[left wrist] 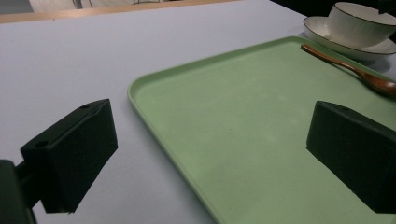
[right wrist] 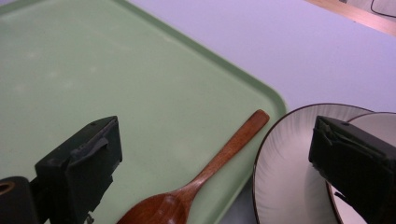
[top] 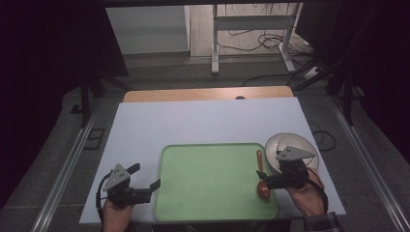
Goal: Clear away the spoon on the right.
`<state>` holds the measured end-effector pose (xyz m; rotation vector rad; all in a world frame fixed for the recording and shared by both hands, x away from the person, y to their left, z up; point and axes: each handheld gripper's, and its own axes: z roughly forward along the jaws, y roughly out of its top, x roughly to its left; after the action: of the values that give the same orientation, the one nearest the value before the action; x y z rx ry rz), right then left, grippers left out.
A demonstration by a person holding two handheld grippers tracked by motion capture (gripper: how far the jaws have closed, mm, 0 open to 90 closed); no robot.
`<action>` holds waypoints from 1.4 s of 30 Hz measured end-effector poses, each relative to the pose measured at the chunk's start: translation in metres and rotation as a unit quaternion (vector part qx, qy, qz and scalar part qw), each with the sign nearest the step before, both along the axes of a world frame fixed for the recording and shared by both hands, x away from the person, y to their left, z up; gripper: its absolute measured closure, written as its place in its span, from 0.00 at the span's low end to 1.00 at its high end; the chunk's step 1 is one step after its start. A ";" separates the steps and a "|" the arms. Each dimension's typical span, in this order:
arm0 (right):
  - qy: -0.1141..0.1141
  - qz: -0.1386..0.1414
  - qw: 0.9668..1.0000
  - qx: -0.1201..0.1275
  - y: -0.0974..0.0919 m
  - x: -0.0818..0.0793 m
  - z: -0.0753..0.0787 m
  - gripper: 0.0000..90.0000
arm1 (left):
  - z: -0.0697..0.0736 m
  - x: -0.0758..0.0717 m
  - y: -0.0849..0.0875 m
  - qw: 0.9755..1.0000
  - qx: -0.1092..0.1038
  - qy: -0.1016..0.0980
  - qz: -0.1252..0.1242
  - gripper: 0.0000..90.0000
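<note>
A green tray (top: 212, 145) lies on the white table top, near the front. A brown wooden spoon (top: 260, 170) rests along the tray's right rim, bowl end toward the person. Just right of the tray a white bowl (left wrist: 359, 23) sits on a white saucer (top: 293, 140). My left gripper (top: 145, 176) hovers at the tray's left edge, jaws open and empty; in the left gripper view (left wrist: 212, 121) they straddle the tray rim (left wrist: 140, 88). My right gripper (top: 270, 165) stands open over the spoon (right wrist: 224, 156) and the saucer (right wrist: 285, 154), with no pad touching either.
The white table top (top: 203, 121) stretches behind the tray, with a wooden strip (top: 208, 94) along its far edge. Beyond stand a metal frame's legs (top: 215, 43) and loose cables on the floor. Rails run along both sides of the table.
</note>
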<state>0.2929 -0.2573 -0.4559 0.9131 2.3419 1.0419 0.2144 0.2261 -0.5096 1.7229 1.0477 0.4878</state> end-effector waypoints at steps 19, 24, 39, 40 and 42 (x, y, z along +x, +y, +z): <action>-0.015 -0.024 1.000 0.008 -0.023 -0.014 0.002 0.00 | -0.001 -0.001 -0.001 1.000 0.024 -0.003 0.012 0.02; -0.020 -0.030 0.999 0.015 -0.030 -0.019 0.004 0.00 | -0.001 -0.001 -0.001 1.000 0.027 -0.004 0.013 0.02; -0.039 -0.046 0.998 0.029 -0.050 -0.031 0.007 0.00 | -0.002 -0.002 -0.001 0.999 0.037 -0.006 0.017 0.02; -0.040 -0.048 0.998 0.028 -0.051 -0.031 0.007 0.00 | -0.002 -0.002 -0.001 0.999 0.039 -0.007 0.017 0.02; -0.044 -0.052 0.997 0.029 -0.056 -0.034 0.007 0.00 | -0.002 -0.002 -0.001 0.999 0.042 -0.009 0.018 0.02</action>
<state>0.2590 -0.3134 -0.4493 0.9791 2.1777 1.0913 0.2120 0.2249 -0.5120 1.7723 1.0604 0.5763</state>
